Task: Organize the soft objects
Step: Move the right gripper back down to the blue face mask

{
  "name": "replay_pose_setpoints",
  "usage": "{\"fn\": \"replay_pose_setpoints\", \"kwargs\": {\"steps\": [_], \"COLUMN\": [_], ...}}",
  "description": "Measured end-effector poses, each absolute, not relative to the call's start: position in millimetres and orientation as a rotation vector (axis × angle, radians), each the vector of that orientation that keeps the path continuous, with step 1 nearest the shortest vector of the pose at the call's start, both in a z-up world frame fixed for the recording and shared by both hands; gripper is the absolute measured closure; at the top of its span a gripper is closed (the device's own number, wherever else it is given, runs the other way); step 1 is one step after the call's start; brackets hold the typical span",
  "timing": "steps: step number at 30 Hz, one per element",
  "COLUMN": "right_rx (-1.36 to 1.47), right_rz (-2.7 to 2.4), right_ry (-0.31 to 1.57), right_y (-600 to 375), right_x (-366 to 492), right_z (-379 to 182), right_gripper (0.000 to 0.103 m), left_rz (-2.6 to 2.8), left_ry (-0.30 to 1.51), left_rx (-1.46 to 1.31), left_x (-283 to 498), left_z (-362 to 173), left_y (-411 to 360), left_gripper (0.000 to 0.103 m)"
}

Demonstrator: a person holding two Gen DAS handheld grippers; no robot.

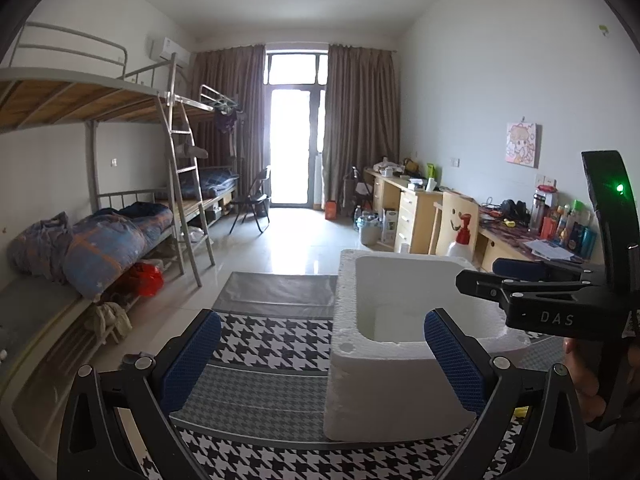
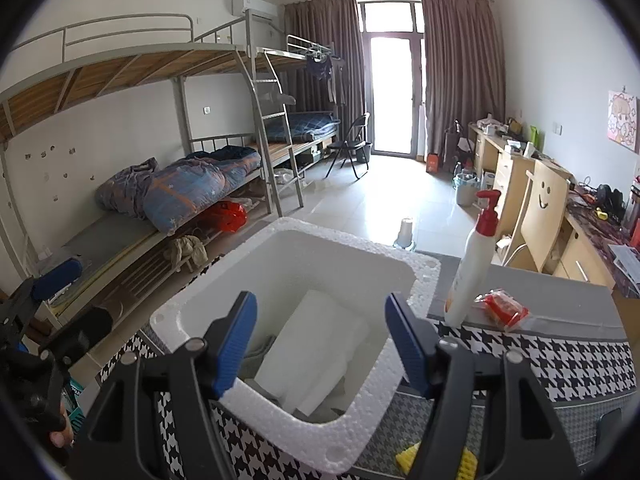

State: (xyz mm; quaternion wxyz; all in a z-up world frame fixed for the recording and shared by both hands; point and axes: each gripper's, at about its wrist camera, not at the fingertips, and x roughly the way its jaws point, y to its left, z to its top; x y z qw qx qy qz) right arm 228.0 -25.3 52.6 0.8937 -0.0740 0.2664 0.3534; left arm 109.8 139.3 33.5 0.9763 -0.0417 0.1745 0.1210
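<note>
Houndstooth black-and-white cloth point(image 2: 560, 364) covers the table, with a plain grey strip point(image 2: 532, 300) along its far edge, in a dormitory room with grey metal bunk beds point(image 2: 160, 80) on one wall, pale wooden desks point(image 2: 516, 184) on the other and brown curtains point(image 2: 460, 72) framing a bright balcony door. A white polystyrene foam box point(image 2: 352, 420) sits open on the cloth. Inside it lies a white soft folded pad point(image 2: 316, 344), its long axis running from the near corner toward the far wall, over something grey that is partly hidden. The right gripper point(image 2: 320, 344) hangs above the box, jaws apart with nothing between them. The left gripper point(image 1: 324, 360) is spread wide beside the box, empty. A white pump bottle with red top point(image 2: 476, 256) stands upright on the grey strip, just beside a red packet point(image 2: 502, 306). A yellow ridged object point(image 2: 408, 458) lies near the table edge.
</note>
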Motion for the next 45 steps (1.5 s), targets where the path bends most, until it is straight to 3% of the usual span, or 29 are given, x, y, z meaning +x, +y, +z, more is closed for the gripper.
{"fn": "replay_pose_setpoints", "kwargs": {"steps": [30,34,45], "right_rx": [-0.091,-0.086,-0.077], "right_rz": [0.623,0.6,0.546], "right_ry": [0.426,0.412,0.394], "right_y": [-116,-125,-149], "right_x": [180,176,164], "right_z": [70,68,59], "right_gripper": [0.03,0.021,0.02], "left_rz": [0.106,0.098,0.076], "left_ry": [0.292,0.274,0.268], "left_rx": [-0.01,-0.029,0.007], "left_x": [105,102,101], "left_z": [48,51,52], "left_y": [68,65,41], "left_gripper": [0.001,0.001,0.001]}}
